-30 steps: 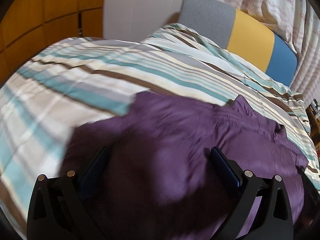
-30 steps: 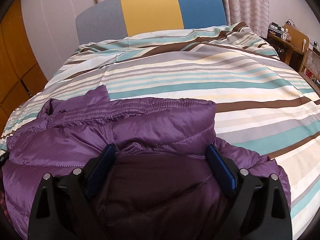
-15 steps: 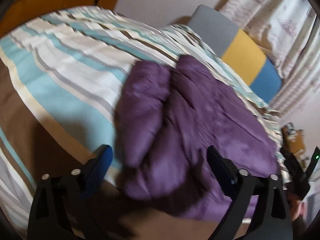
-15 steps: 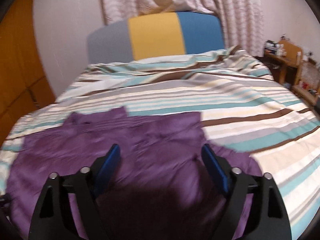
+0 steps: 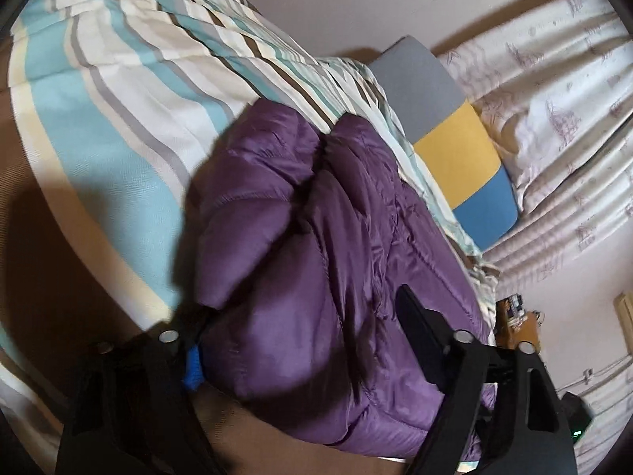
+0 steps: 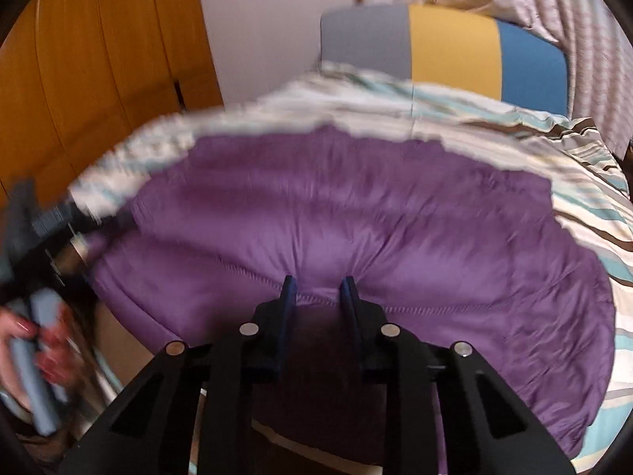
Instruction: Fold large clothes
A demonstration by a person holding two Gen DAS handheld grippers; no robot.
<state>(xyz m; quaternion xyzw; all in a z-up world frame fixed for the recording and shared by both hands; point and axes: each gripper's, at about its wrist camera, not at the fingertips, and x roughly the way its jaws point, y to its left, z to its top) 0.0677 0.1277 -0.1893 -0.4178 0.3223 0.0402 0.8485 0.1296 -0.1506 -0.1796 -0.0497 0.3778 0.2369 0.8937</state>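
Observation:
A purple puffer jacket (image 5: 316, 245) lies folded on the striped bed cover (image 5: 118, 118). In the left wrist view my left gripper (image 5: 300, 316) is open, its fingers either side of the jacket's near end, the left finger partly hidden under the fabric. In the right wrist view the jacket (image 6: 356, 217) spreads wide across the bed, blurred. My right gripper (image 6: 316, 289) has its fingers close together, pinching a fold at the jacket's near edge.
A headboard in grey, yellow and blue (image 6: 447, 43) stands at the far end. Curtains (image 5: 554, 99) hang behind it. An orange wooden wardrobe (image 6: 99, 59) is at the left. A hand with the other gripper (image 6: 31, 316) shows at the left edge.
My right gripper has closed from wide open onto the jacket's near edge and swung left. My left gripper has tilted and come lower beside the jacket's end.

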